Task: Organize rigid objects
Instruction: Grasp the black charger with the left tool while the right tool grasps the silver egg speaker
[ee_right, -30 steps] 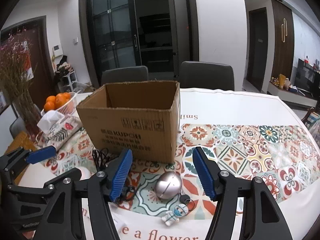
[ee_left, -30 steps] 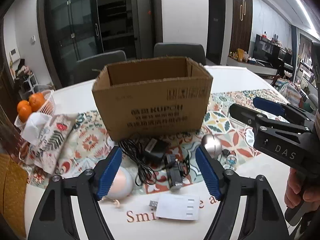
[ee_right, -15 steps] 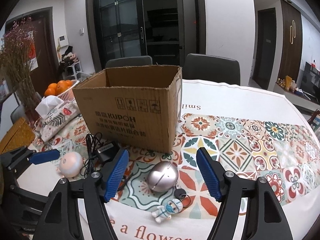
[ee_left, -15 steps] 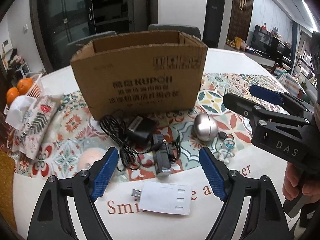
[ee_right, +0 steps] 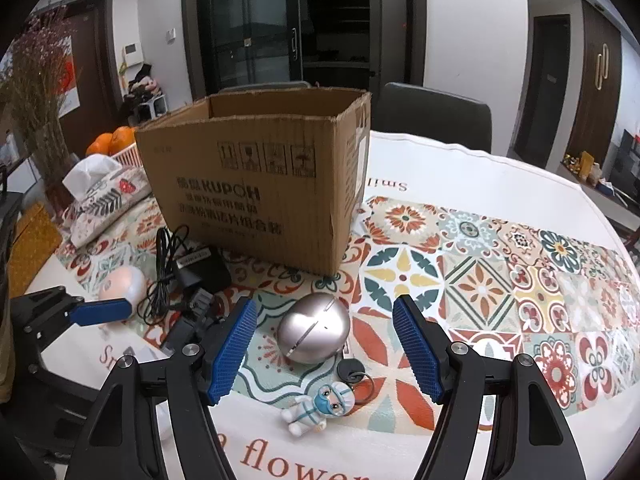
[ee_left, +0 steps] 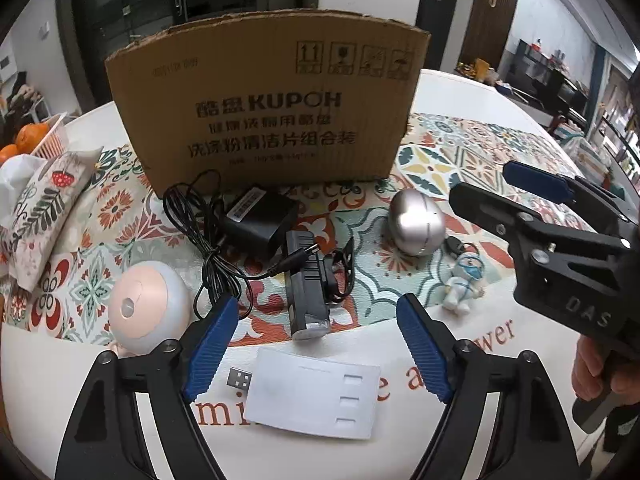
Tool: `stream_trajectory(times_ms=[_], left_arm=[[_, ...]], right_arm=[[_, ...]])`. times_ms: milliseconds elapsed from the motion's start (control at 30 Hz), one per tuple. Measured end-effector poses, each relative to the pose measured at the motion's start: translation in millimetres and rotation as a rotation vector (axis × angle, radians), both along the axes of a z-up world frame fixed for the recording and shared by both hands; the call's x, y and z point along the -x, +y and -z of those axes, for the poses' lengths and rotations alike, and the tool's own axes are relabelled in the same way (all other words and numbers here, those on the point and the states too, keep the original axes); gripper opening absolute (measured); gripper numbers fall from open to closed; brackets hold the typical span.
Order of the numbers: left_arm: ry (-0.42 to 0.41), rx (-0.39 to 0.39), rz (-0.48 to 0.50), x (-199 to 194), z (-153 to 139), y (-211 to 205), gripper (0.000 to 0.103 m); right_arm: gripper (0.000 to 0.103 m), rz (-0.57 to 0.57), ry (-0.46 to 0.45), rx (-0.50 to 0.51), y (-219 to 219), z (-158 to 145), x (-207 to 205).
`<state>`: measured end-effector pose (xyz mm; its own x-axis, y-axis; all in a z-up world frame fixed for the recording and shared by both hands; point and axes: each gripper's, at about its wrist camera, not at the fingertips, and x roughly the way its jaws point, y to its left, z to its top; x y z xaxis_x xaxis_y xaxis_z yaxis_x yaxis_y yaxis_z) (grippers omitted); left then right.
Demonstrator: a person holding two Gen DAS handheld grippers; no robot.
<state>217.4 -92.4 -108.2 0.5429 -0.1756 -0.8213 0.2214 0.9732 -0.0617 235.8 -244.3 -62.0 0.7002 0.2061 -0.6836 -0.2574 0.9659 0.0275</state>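
Note:
An open cardboard box (ee_left: 264, 108) (ee_right: 256, 188) stands on the patterned table. In front of it lie a black power adapter with cable (ee_left: 256, 220), a dark grey device (ee_left: 306, 292), a white USB box (ee_left: 312, 394), a pink round gadget (ee_left: 146, 312), a silver egg (ee_left: 416, 222) (ee_right: 314, 328) and a small figure keychain (ee_left: 464, 284) (ee_right: 320, 404). My left gripper (ee_left: 318, 350) is open and empty, low over the dark device and white box. My right gripper (ee_right: 326, 352) is open and empty, its jaws on either side of the silver egg.
A tissue pack in a floral cover (ee_left: 36, 204) and a basket of oranges (ee_right: 112, 144) sit at the left. Chairs (ee_right: 432, 118) stand behind the table. The tablecloth (ee_right: 500, 272) stretches to the right.
Both grippers have moved down and forward toward the objects. The box and items now look larger and closer. Both stay open.

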Motion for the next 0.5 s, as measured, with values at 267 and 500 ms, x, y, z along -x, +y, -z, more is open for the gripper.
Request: stream_trajectory(times_ms=[267,500], left_arm=[[0.02,0.002,-0.009,-11,13,-4,0.079],[0.048,0.01,-0.027,-23,24,-3,0.076]], right_arm=[[0.076,-0.048,0.058,0.008,1,17,-12],[0.076,-0.051,0.127,-0.014,0,36,-29]])
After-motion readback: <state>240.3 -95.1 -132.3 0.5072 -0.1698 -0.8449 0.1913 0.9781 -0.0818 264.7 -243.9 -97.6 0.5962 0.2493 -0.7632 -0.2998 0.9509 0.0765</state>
